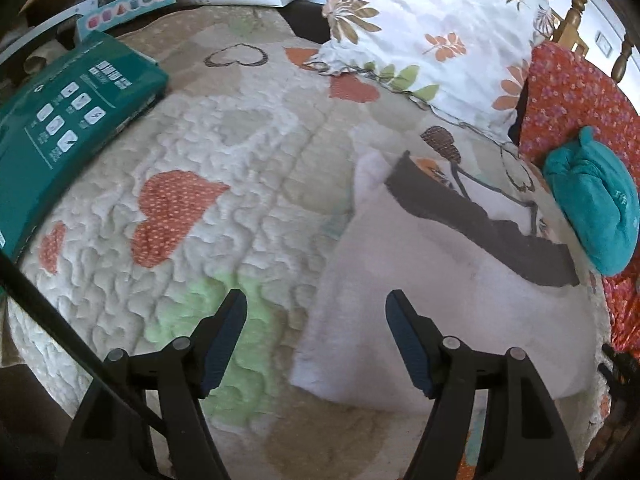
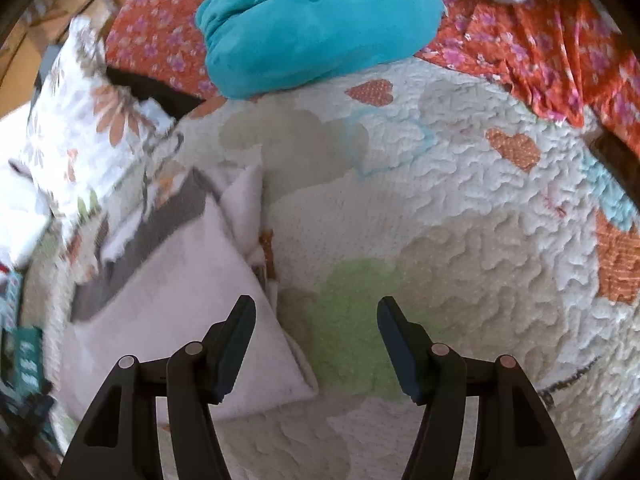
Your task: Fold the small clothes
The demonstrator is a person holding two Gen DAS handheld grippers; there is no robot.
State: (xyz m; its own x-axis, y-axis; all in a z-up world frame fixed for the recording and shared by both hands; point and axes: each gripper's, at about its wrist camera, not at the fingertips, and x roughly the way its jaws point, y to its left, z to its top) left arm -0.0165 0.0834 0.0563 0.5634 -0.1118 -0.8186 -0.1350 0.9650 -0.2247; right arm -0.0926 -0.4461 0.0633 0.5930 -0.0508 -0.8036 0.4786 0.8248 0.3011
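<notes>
A small white garment with a dark grey band [image 1: 432,280] lies folded flat on the quilted bedspread [image 1: 224,184]. It also shows in the right wrist view [image 2: 168,300], at the left. My left gripper [image 1: 316,304] is open and empty, hovering over the garment's left edge. My right gripper [image 2: 316,312] is open and empty, over the quilt [image 2: 460,220] just right of the garment. A folded teal garment [image 1: 596,204] sits at the far right, and shows at the top of the right wrist view [image 2: 316,20].
A teal box [image 1: 68,120] lies on the quilt at the left. A floral pillow [image 1: 432,32] and an orange flowered cloth [image 1: 576,92] lie at the head of the bed. A wooden bedpost [image 1: 580,4] stands behind.
</notes>
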